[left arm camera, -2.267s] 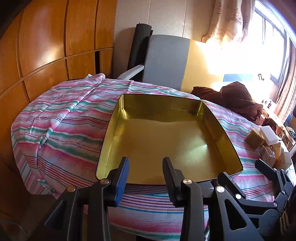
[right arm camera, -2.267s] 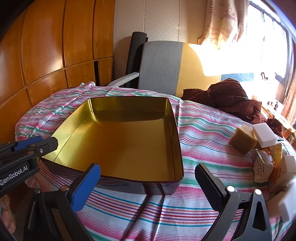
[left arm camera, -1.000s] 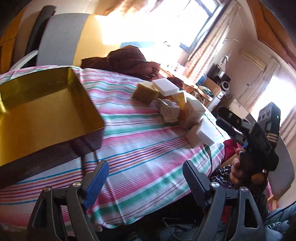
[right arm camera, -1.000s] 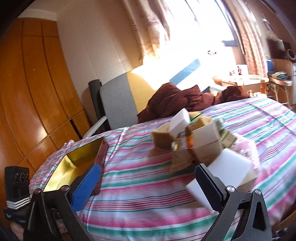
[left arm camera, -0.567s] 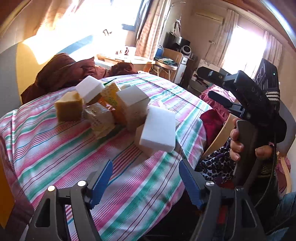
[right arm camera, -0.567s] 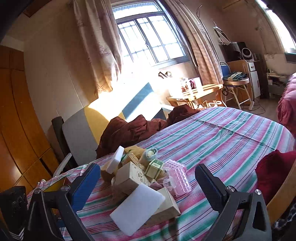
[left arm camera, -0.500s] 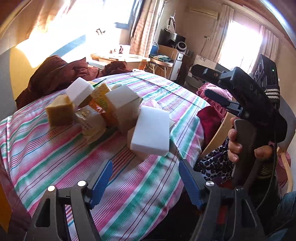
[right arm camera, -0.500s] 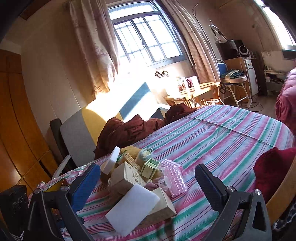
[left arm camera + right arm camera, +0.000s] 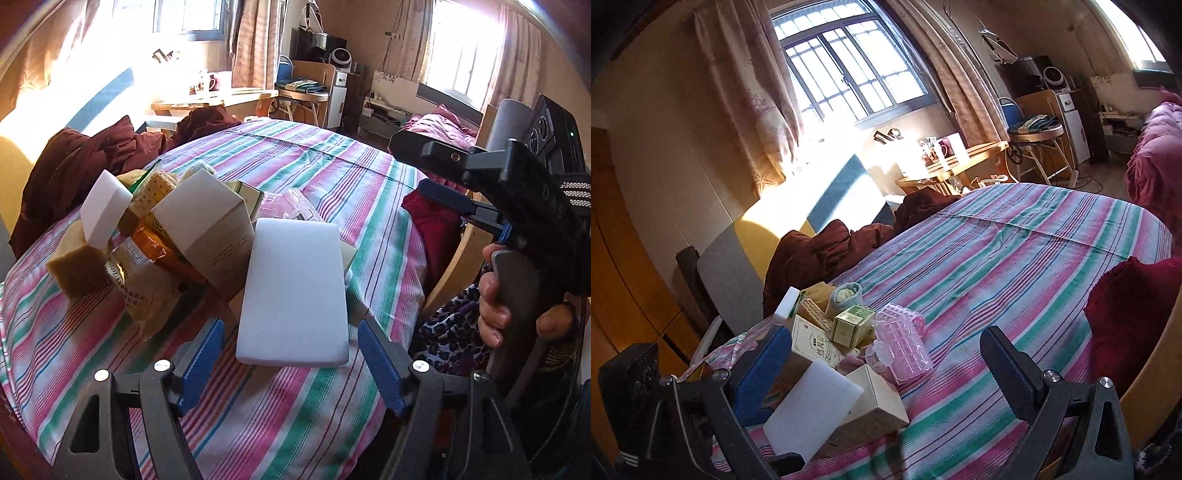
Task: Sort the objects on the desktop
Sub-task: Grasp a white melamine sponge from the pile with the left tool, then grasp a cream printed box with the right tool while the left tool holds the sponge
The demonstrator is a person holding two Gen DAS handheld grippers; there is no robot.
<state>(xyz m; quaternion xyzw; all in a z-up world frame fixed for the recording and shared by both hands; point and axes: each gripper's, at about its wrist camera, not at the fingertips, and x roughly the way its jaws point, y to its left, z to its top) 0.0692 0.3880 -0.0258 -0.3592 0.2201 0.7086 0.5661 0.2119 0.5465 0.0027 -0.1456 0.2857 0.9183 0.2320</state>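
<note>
left tool: we see the left tool (image 9: 291, 356) with its blue-padded fingers (image 9: 201, 356) spread wide apart, holding nothing, low over the near edge of the counter.
white sponge: the flat white rectangular foam sponge block (image 9: 295, 291) lies straight ahead of the left tool, its near end between the two finger tips in that view; we cannot tell if the pads touch it. It leans on a tan cardboard box (image 9: 875, 406), top of the pile's near side.
right tool: the right tool (image 9: 886, 373) also has its fingers wide apart and empty. In the left wrist view we see it raised at the right, gripped by a hand (image 9: 517, 306), well apart from the pile.
pile vs right tool: from the right wrist view the pile sits low left, behind and beside the left blue finger (image 9: 759, 369); the white sponge is nearest that finger.
pile contents: grey-white carton (image 9: 208, 221), clear pink plastic grid box (image 9: 903, 345), small green printed box (image 9: 851, 325), second white foam block (image 9: 103, 210), tan-yellow sponge cube (image 9: 79, 267), crinkly snack packet with orange print (image 9: 144, 273), all touching or stacked together.
counter: round counter under a pink, green and white striped cloth (image 9: 1015, 266); the pile sits toward its left side.
background: dark maroon fabric heap (image 9: 827, 251) at the far edge of the counter.
</note>
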